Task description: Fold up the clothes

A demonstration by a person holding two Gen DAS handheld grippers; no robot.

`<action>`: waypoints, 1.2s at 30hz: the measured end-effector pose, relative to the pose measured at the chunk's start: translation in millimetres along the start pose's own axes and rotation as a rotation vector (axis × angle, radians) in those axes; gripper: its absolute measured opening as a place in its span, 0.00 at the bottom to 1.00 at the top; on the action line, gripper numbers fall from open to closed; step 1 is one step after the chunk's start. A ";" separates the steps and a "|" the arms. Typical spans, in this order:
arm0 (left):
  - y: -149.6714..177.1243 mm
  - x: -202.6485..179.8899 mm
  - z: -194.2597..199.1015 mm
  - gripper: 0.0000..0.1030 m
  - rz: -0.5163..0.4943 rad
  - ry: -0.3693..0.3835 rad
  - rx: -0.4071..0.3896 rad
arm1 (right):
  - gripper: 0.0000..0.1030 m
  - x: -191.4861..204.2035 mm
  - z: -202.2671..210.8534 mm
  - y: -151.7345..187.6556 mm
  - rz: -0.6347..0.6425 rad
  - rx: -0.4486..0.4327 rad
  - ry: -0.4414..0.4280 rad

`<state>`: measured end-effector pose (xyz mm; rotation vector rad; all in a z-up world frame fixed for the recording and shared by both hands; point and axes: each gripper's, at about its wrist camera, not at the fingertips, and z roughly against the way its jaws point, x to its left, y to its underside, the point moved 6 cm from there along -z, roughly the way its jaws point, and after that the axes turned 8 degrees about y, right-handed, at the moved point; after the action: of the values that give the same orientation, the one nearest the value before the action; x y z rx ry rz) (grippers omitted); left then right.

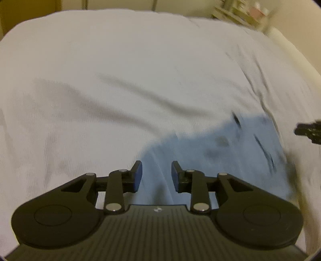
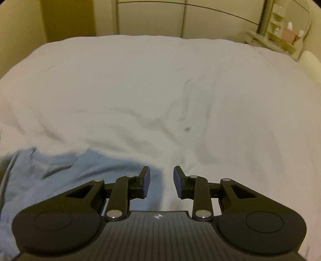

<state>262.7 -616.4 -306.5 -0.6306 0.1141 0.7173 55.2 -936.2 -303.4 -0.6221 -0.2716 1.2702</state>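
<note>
A light blue garment (image 1: 230,152) lies on the white bed sheet (image 1: 120,70), blurred by motion, with dark marks on it. My left gripper (image 1: 156,174) is open and empty, hovering over the garment's left part. In the right wrist view the same garment (image 2: 60,172) lies at the lower left. My right gripper (image 2: 161,180) is open and empty, over the garment's right edge where it meets the sheet (image 2: 180,90). The tip of the right gripper (image 1: 310,131) shows at the right edge of the left wrist view.
The bed is wide, with wrinkled white sheet beyond the garment. A metal bed frame (image 2: 180,12) and wall stand at the far end. A small shelf with bottles (image 2: 284,30) stands at the far right; it also shows in the left wrist view (image 1: 240,14).
</note>
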 end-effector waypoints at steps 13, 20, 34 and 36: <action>203.4 -100.7 19.7 0.46 -0.388 0.043 0.285 | 0.66 107.1 38.7 144.6 0.912 -0.027 -0.137; 209.8 -111.8 25.0 0.15 -0.502 -0.016 0.271 | 0.30 113.8 17.3 158.8 1.040 -0.010 -0.088; 251.3 -125.8 29.7 0.17 -0.634 -0.137 0.290 | 0.19 93.8 56.6 180.0 0.896 0.032 -0.079; 245.8 -125.1 37.8 0.02 -0.606 -0.116 0.267 | 0.25 91.5 59.8 181.7 0.885 0.034 -0.070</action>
<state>5.3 -525.0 -360.4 -0.3357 -0.0878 0.1453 -95.1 -803.5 -372.5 -0.6942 -0.0156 2.1424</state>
